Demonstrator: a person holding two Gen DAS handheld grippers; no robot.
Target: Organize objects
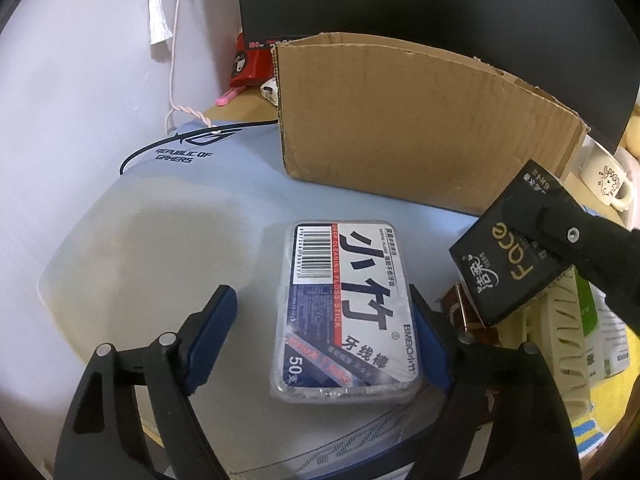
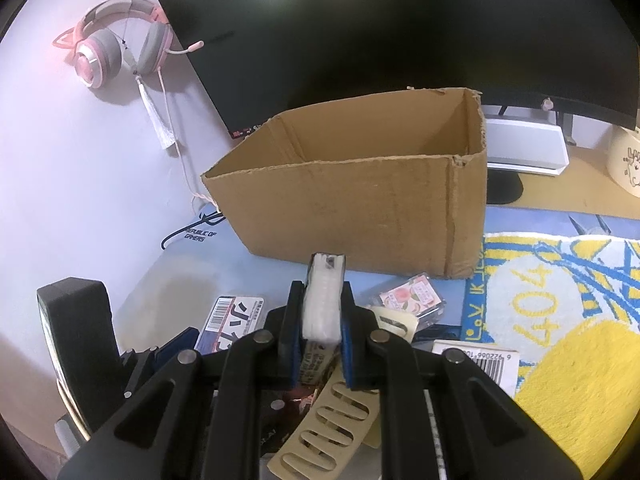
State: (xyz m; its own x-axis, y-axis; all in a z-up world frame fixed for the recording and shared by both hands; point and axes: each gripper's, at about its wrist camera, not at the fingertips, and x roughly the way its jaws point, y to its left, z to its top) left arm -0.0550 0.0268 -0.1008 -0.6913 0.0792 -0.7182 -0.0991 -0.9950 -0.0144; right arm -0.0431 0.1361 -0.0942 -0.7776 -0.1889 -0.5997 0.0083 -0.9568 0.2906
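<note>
Desk scene, blue mouse mat under a dark monitor: sorting of loose items into a cardboard box is mid-way, w/ both tools on their pick-ups.

Right gripper has its pads clamped tight on a slim black tissue pack, held edge-up between the fingers; the left wrist view shows the same pack lifted clear of the clutter. Straight ahead of those fingers, past a small peach-print packet, stands the box, open-topped, inside looks bare as far as can be seen.

Left gripper sits wide around a floss stick box lying flat on the mat; the right-hand blue pad is at or touching its long edge, the other pad well apart, so no grip yet. Box lies ahead & to the right of these fingers.

Judged step: right has its grasp, left is mid-grasp. Next move prob. calls for the right tool to carry the pack up over the near box wall before letting go, & the left to close squarely on the floss box's long sides — glossy wrap may slip.
</note>
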